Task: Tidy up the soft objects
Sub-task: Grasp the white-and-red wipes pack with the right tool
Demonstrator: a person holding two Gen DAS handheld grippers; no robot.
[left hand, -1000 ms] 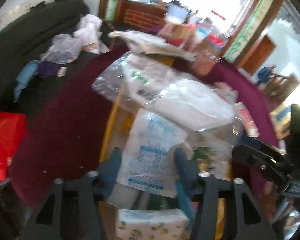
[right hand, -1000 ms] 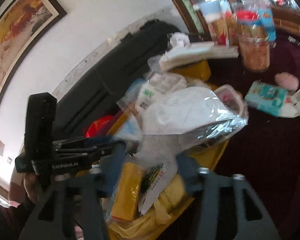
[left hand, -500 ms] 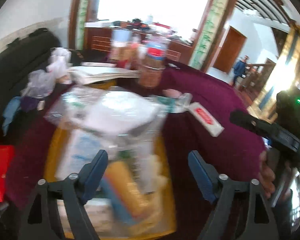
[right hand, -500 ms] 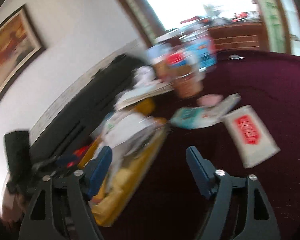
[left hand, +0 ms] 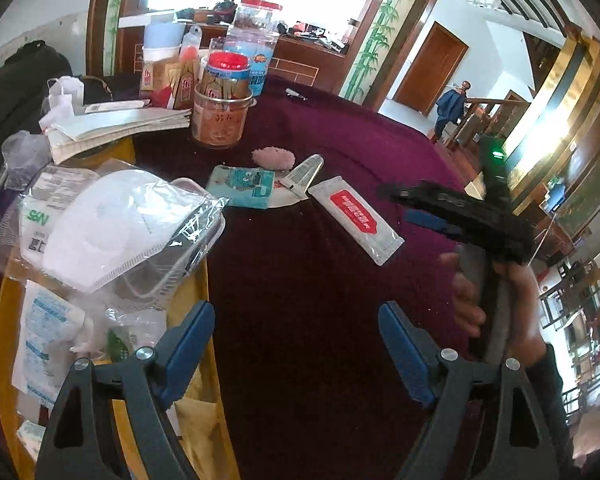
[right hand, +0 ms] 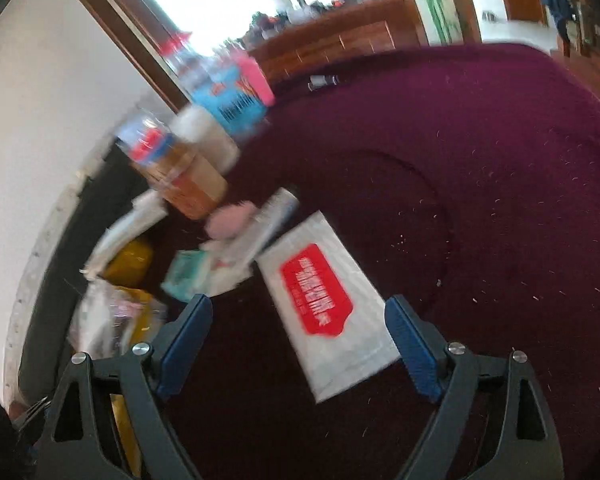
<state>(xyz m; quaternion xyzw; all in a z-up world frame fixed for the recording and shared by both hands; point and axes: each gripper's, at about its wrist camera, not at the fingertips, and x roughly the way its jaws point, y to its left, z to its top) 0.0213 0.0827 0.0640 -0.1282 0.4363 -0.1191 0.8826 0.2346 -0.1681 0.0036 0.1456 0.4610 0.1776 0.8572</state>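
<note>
On the right wrist's view, motion blur smeared the jars [right hand: 180,168] and the heap at the left edge, so we could read no labels there and could not tell one packet in the yellow tray [right hand: 130,258] from another. We saw the right gripper [right hand: 298,342] with its jaws spread wide; they had just been opening, and their pads touched nothing, though the white wipes packet [right hand: 324,300] with its red label lay flat on the maroon tablecloth [right hand: 480,200] below the gap between them. Only the left wrist's view gave us the scene sharply: the left gripper [left hand: 296,350] stood wide open too, its jaws having just opened, with bare tablecloth [left hand: 300,300] between them. There we made out the tray [left hand: 4,308], its far side cut off by the frame, piled with a white mask in a clear bag [left hand: 112,220] and printed sachets [left hand: 46,336]. Beside the tray lay a teal tissue pack [left hand: 242,186], a pink puff [left hand: 272,158] and the wipes packet [left hand: 356,220], all on the cloth. The same view caught the person's right hand [left hand: 496,300] gripping the other tool's handle.
</note>
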